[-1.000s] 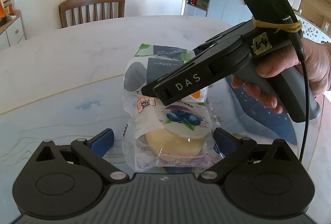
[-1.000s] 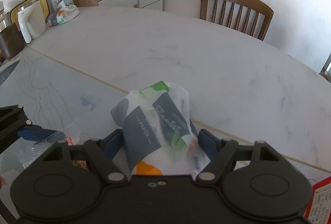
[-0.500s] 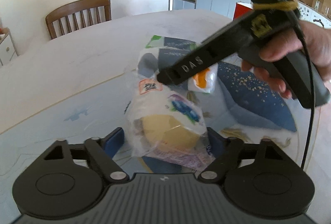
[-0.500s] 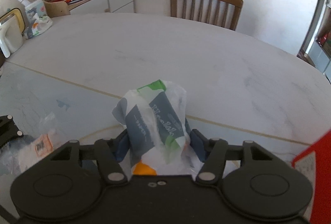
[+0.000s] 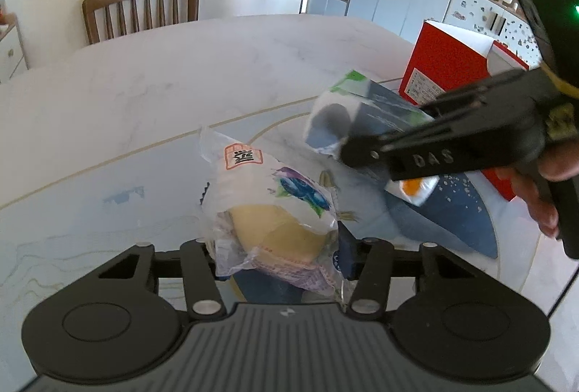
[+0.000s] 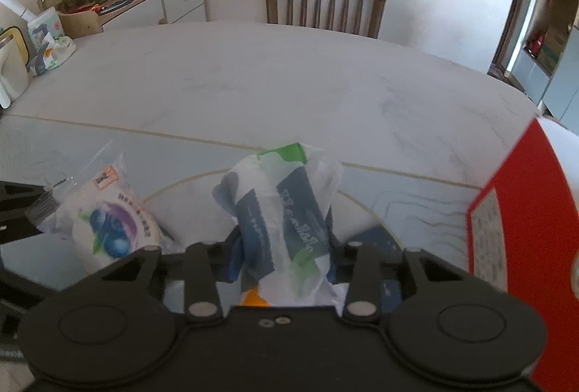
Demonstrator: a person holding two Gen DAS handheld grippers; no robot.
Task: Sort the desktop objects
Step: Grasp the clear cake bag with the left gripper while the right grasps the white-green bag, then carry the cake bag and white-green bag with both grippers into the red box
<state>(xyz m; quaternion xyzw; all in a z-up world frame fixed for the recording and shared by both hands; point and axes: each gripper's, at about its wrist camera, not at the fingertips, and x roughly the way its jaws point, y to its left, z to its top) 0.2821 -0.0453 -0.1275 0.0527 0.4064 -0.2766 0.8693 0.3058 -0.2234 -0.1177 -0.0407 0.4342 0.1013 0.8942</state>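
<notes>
My left gripper (image 5: 275, 247) is shut on a clear-wrapped blueberry bread bun (image 5: 275, 211) and holds it above the table; the bun also shows in the right wrist view (image 6: 108, 229). My right gripper (image 6: 286, 258) is shut on a white, grey and green tissue pack (image 6: 286, 207), held up to the right of the bun. In the left wrist view the right gripper (image 5: 362, 153) and its tissue pack (image 5: 347, 113) hang in front of a red box (image 5: 456, 62).
The red box stands upright at the table's right, seen at the right edge of the right wrist view (image 6: 524, 222). A blue-patterned mat (image 5: 452, 211) lies under both grippers. A wooden chair (image 6: 325, 1) stands behind the marble table (image 6: 289, 73). A kettle and tissue box sit far left.
Both grippers have lifted and swung right with their loads. The left jaws closed tighter on the bun. The red box has come into view.
</notes>
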